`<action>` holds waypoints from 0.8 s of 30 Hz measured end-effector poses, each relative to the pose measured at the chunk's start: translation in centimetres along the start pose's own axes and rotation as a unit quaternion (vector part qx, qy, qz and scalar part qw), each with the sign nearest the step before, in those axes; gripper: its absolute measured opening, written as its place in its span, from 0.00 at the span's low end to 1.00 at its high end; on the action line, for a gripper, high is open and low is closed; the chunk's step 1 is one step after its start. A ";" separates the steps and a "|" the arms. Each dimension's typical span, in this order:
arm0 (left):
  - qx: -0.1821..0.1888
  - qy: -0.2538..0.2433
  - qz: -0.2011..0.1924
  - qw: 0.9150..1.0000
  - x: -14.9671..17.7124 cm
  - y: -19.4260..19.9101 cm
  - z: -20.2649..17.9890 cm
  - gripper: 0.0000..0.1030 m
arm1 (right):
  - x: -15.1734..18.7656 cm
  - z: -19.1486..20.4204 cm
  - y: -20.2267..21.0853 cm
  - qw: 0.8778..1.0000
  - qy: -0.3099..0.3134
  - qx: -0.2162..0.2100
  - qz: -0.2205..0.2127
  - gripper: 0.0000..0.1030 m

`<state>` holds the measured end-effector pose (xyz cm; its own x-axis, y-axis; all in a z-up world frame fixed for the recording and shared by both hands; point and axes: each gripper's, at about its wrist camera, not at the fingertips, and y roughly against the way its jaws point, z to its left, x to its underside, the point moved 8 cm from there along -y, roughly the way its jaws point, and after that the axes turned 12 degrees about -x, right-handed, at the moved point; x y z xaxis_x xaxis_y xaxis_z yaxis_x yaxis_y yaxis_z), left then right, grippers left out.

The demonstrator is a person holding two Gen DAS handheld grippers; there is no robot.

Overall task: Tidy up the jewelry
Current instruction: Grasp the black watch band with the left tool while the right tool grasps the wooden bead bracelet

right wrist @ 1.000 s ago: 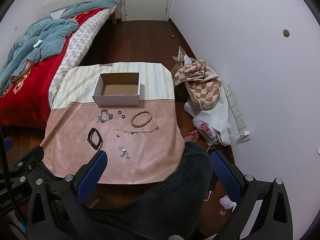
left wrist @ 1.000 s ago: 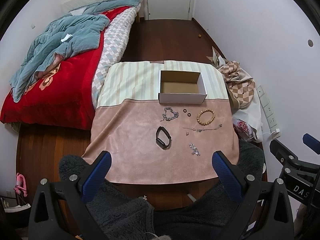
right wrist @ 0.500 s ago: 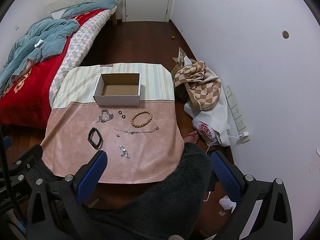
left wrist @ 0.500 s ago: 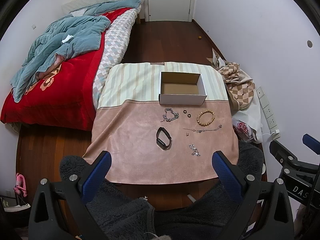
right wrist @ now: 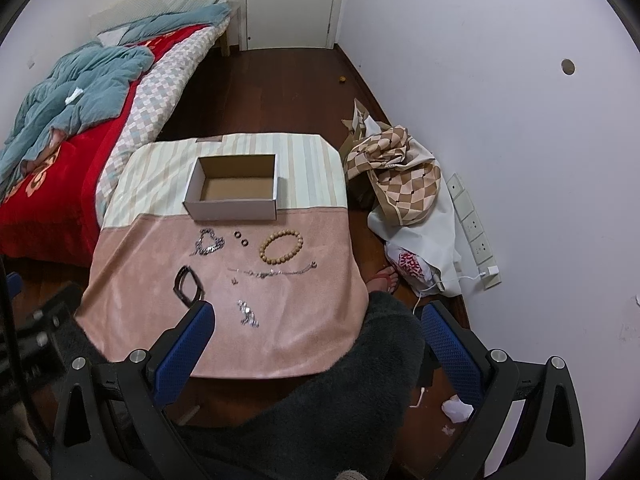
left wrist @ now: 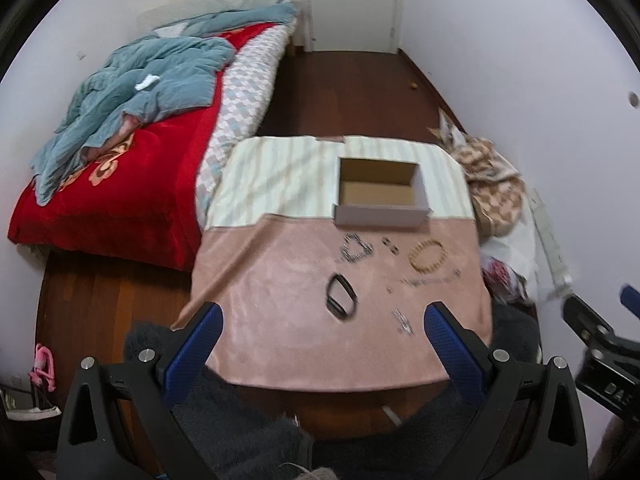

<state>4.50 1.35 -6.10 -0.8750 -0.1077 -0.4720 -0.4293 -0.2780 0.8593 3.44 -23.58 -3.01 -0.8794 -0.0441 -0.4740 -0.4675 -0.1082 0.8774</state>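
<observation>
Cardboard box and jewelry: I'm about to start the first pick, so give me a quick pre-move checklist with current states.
1. Cardboard box open and empty: ok.
2. Wooden bead bracelet lying free on the cloth, apart from the thin chain: ok.
3. Two small black rings separate from the silver bracelet: ok.
4. Right tongs open, holding nothing: ok.
5. Left tongs open, holding nothing: ok.
6. Left wrist view sharp: not ok, blurred.

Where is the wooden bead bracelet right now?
In the right wrist view, the wooden bead bracelet lies on the pink cloth, just in front of the open cardboard box, right of the two small dark rings and above the thin silver chain.
</observation>
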 end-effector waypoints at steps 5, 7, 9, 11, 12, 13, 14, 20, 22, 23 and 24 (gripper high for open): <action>-0.026 0.014 0.006 1.000 -1.8 -5.0 0.5 1.00 | -1.4 -2.1 -4.1 1.000 -0.021 0.014 0.007 1.00; -0.040 0.008 0.017 0.999 -2.0 -7.4 0.5 1.00 | -1.9 -3.0 -6.5 0.999 -0.028 0.018 0.017 1.00; -0.055 -0.004 0.031 0.998 -2.0 -10.4 0.1 1.00 | -2.3 -3.7 -9.2 0.999 -0.034 0.023 0.027 1.00; -0.056 -0.013 0.051 0.997 -1.5 -13.0 -0.4 1.00 | -2.5 -4.2 -12.0 0.998 -0.040 0.020 0.035 1.00; -0.059 -0.016 0.061 0.996 -1.2 -14.2 -0.6 1.00 | -2.6 -4.5 -13.6 0.998 -0.044 0.020 0.042 1.00; -0.062 -0.020 0.074 0.995 -0.8 -15.7 -0.8 1.00 | -2.6 -4.5 -14.9 0.998 -0.047 0.016 0.048 1.00; -0.062 -0.023 0.085 0.994 -0.4 -16.8 -1.1 1.00 | -2.6 -4.7 -16.5 0.997 -0.050 0.012 0.052 0.99; -0.032 -0.022 0.179 0.983 3.9 -23.9 -3.0 0.95 | -1.6 -5.1 -24.7 0.993 -0.065 0.002 0.095 0.80; -0.017 -0.019 0.211 0.977 5.4 -25.4 -3.6 0.85 | -1.3 -5.3 -27.0 0.992 -0.071 -0.004 0.107 0.75; -0.007 -0.017 0.230 0.973 6.3 -26.1 -4.0 0.78 | -1.2 -5.4 -28.0 0.991 -0.074 -0.006 0.111 0.75; -0.002 -0.014 0.243 0.970 6.9 -26.6 -4.2 0.75 | -1.1 -5.5 -28.9 0.990 -0.077 -0.008 0.117 0.74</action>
<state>10.81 3.97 -33.03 -0.9796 -0.2011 -0.0053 0.0367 -0.2043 0.9782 18.39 -25.84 -28.22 -0.9672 0.0816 -0.2405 -0.2495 -0.1288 0.9598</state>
